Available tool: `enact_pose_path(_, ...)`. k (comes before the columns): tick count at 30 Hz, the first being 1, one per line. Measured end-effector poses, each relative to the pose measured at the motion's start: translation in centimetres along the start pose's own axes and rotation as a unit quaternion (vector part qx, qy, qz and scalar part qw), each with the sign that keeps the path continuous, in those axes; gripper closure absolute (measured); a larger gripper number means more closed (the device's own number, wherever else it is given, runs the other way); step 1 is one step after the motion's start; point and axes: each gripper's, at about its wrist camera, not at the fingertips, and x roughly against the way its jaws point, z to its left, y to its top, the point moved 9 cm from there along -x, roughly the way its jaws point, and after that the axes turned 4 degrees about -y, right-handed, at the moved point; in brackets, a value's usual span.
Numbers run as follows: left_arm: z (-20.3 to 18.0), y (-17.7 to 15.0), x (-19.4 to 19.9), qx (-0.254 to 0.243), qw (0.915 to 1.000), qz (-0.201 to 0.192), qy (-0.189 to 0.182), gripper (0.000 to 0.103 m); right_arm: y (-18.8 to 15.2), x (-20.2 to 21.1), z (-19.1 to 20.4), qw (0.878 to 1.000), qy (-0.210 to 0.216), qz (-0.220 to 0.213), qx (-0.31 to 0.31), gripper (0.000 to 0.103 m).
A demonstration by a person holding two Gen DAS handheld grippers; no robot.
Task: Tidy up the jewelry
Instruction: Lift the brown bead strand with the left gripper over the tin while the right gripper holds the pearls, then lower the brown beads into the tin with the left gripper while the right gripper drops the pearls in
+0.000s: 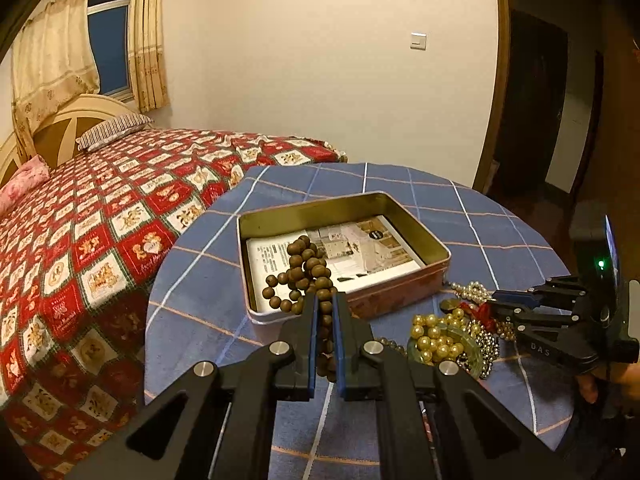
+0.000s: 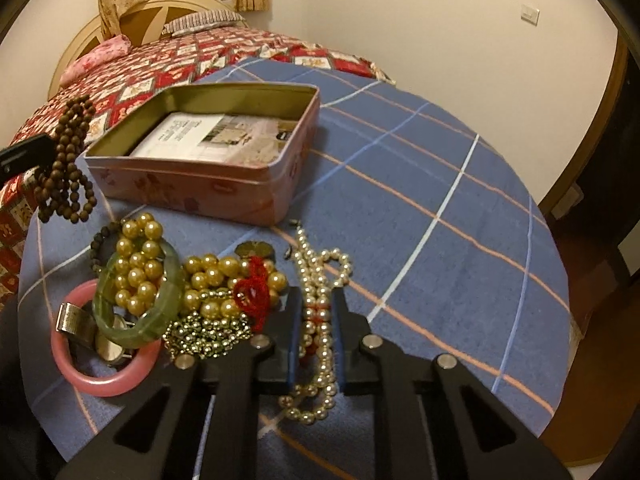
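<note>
My left gripper (image 1: 325, 300) is shut on a string of brown wooden beads (image 1: 304, 264), which hangs bunched over the near edge of the open pink tin (image 1: 420, 224). In the right wrist view the same brown beads (image 2: 64, 160) dangle from the left gripper (image 2: 40, 148), left of the tin (image 2: 200, 184). My right gripper (image 2: 316, 296) points down at the table, its blue pads pressed on either side of a white pearl necklace (image 2: 316, 276) lying on the cloth. The left wrist view shows the right gripper (image 1: 494, 300) beside the pearl necklace (image 1: 472, 290).
A jewelry pile lies left of the right gripper: gold pearls (image 2: 208, 276), a green bangle (image 2: 120, 328), a pink bangle (image 2: 104, 384), a watch (image 2: 80, 320), a red cord (image 2: 252, 292), a small bead chain (image 2: 208, 332). A printed leaflet (image 1: 360, 248) lines the tin. A bed (image 1: 120, 200) adjoins the round blue-checked table (image 2: 440, 200).
</note>
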Motion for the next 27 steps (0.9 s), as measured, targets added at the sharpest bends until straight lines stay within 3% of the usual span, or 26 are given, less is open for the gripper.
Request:
enact_pose_path(4, 0.3, 1.4, 0.8, -0.007, 0.9999, -0.013, 0.003, 0.097, 1.2, 1.5, -0.6, 0.999, -0.011, -0.03, -0.004, 0.087)
enact_pose_path(6, 0.6, 2.6, 1.1, -0.012, 0.9997, -0.022, 0.007, 0.097, 2.3, 2.8, -0.8, 0.999, -0.019, -0.049, -0.001, 0.103)
enact_pose_path(12, 1.3, 5.4, 1.2, -0.028, 0.9987, -0.038, 0.02, 0.097, 6.0, 5.8, -0.2, 0.995, -0.023, -0.093, 0.022, 0.101)
enact_pose_path(16, 1.5, 5.6, 1.0, -0.029, 0.9986, -0.038, 0.022, 0.097, 6.0, 5.0, -0.6, 0.997, -0.015, -0.074, 0.022, 0.101)
enact_pose_path(18, 1.6, 5.4, 0.8, -0.027, 0.9988, -0.036, 0.021, 0.097, 5.0, 3.8, -0.7, 0.998, -0.013, -0.051, 0.021, 0.086)
enact_pose_path(19, 1.6, 5.1, 0.6, -0.024, 0.9989, -0.034, 0.02, 0.097, 4.3, 2.8, -0.8, 0.999, -0.012, -0.037, 0.018, 0.069)
enact_pose_path(20, 1.6, 4.9, 0.4, -0.021, 0.9991, -0.032, 0.019, 0.097, 3.8, 2.3, -0.8, 0.999, -0.01, -0.028, 0.016, 0.062)
enact_pose_path(27, 1.1, 4.0, -0.5, -0.021, 0.9995, -0.02, 0.01, 0.097, 1.3, -1.3, -1.6, 1.0, -0.008, 0.025, -0.008, 0.063)
